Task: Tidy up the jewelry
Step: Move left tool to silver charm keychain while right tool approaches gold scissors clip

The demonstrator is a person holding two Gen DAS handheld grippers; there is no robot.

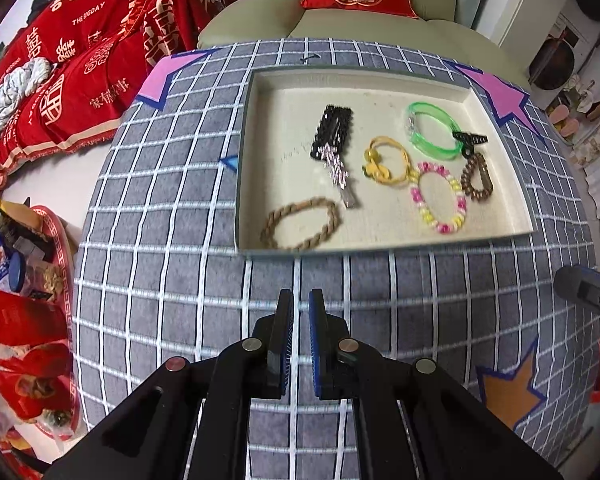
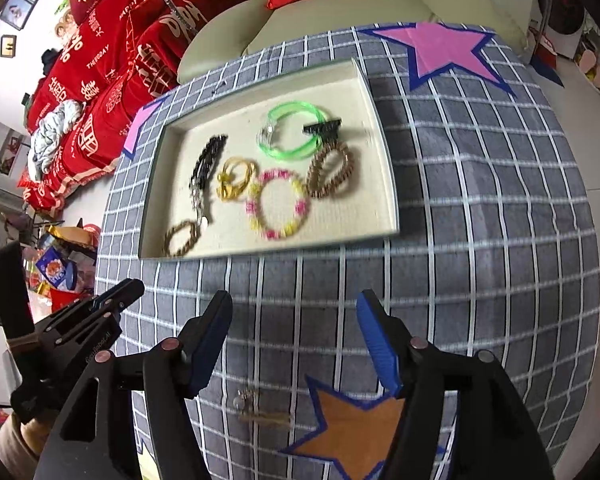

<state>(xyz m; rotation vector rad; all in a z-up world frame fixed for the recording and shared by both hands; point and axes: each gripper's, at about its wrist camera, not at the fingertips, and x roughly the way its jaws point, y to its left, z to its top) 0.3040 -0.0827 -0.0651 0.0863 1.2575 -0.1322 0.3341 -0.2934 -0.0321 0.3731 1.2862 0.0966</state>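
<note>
A cream tray (image 1: 256,128) (image 2: 384,168) on the grey checked cloth holds several pieces: a black hair clip (image 1: 333,130), a silver clip (image 1: 338,172), a brown rope bracelet (image 1: 300,224), a yellow hair tie (image 1: 388,162), a green bangle (image 1: 434,130) (image 2: 292,132), a pink and yellow bead bracelet (image 1: 440,198) (image 2: 280,204), a brown coil tie (image 1: 478,178) and a small black claw clip (image 1: 470,140). A small gold hair clip (image 2: 260,410) lies on the cloth outside the tray, below my open right gripper (image 2: 296,340). My left gripper (image 1: 301,320) is shut and empty, in front of the tray.
Pink paper stars (image 1: 164,76) (image 2: 440,50) mark the far corners of the cloth, an orange star (image 2: 356,428) the near right. A beige sofa (image 1: 380,28) with a red cushion stands behind. A red tray of clutter (image 1: 32,300) sits on the left.
</note>
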